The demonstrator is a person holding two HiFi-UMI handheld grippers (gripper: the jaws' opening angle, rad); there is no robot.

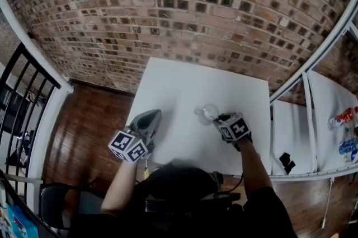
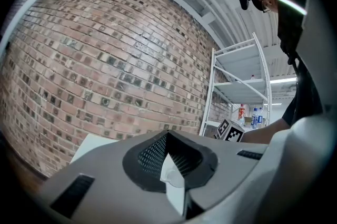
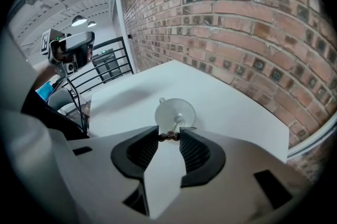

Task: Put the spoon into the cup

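Clearly, the jaws of the right gripper [image 3: 169, 135] are clamped on the dark end of the spoon [image 3: 178, 122], and its pale front part reaches down into the clear cup [image 3: 164, 110]. The cup stands upright on the near right part of the white tabletop [image 3: 126, 96]. The left gripper [image 2: 167, 135], well apart on the left, has its jaws together with nothing between them.
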